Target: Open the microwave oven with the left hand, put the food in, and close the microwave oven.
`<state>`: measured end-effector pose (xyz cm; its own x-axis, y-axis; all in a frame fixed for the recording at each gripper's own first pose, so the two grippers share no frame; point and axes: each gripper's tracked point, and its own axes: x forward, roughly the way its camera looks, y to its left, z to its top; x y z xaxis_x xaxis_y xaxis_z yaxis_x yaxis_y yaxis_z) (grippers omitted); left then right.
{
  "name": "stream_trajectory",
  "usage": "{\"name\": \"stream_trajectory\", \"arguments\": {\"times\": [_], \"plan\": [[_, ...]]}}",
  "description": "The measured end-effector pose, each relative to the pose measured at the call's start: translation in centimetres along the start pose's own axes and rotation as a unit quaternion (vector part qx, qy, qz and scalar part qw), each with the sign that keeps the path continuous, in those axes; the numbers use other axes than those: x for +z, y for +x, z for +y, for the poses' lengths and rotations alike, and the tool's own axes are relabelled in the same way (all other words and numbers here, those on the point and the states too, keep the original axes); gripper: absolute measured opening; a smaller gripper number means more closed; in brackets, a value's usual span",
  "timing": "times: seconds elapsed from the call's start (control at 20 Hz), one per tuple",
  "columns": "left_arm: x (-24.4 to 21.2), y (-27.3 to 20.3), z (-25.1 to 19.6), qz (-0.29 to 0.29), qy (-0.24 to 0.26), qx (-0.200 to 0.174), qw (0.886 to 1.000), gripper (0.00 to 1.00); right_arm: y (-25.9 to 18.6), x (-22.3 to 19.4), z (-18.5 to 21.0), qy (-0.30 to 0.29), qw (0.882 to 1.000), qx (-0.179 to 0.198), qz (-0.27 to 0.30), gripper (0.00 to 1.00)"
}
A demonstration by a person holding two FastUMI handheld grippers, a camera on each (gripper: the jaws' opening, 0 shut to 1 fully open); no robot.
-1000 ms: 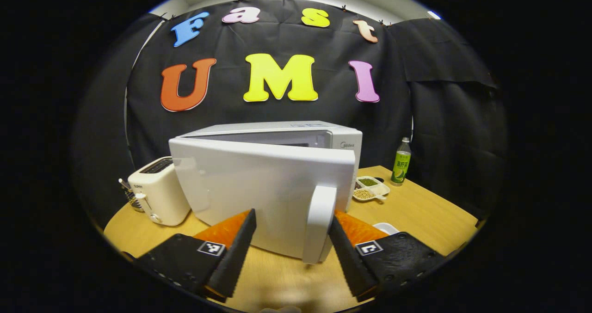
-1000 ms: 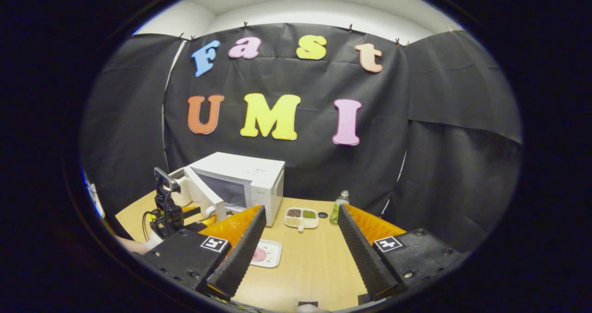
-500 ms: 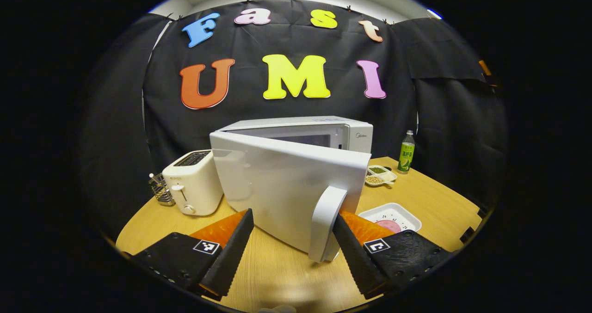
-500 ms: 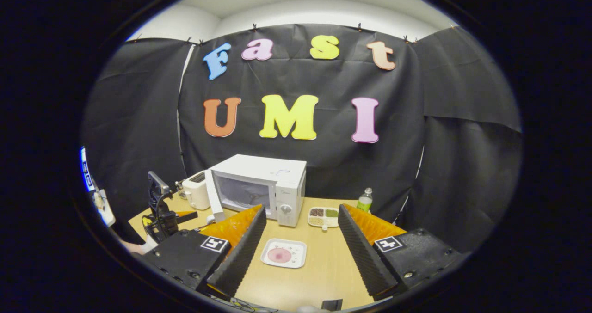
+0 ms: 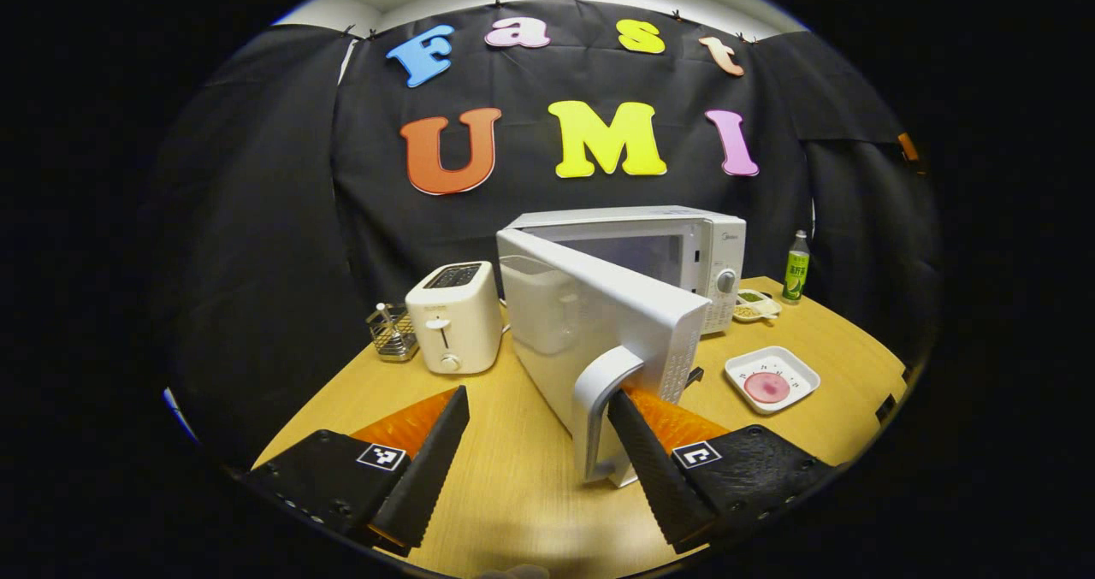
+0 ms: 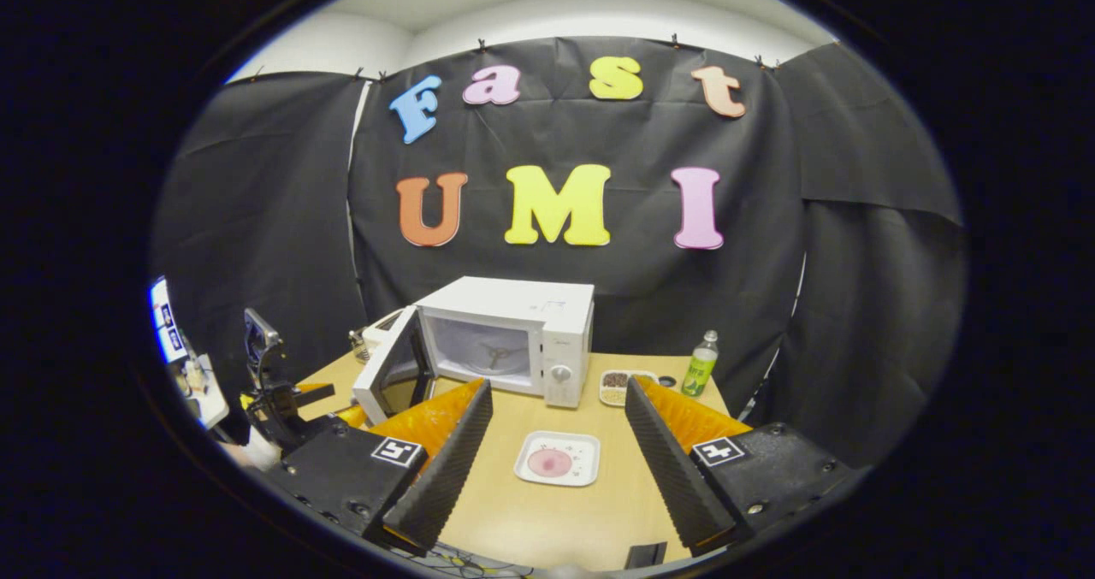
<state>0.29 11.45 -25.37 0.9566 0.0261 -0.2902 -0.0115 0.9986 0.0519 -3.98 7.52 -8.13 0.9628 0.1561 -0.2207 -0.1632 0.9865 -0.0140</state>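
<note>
The microwave door is hooked at its handle by the left gripper, jaws apart; it should be swung fully wide. The food plate waits on the worktop before the right gripper, jaws apart.

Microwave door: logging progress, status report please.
Left gripper open, one finger hooked behind door handle. Right gripper open, empty. Door swung wide; food plate on table, path looks clear.

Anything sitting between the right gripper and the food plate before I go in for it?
No. In the right gripper view the plate of food lies straight ahead of the open right gripper, with bare table in front of it.
</note>
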Motion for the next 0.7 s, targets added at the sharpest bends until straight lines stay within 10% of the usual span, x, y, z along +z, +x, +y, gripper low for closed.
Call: {"name": "stream_trajectory", "arguments": {"times": [0.7], "plan": [[0.3,-8.2,3.3,0.008,-0.023,0.086,0.996,0.97,8.5,-6.2,-2.3,-0.003,0.997,0.041,0.060,0.99]]}}
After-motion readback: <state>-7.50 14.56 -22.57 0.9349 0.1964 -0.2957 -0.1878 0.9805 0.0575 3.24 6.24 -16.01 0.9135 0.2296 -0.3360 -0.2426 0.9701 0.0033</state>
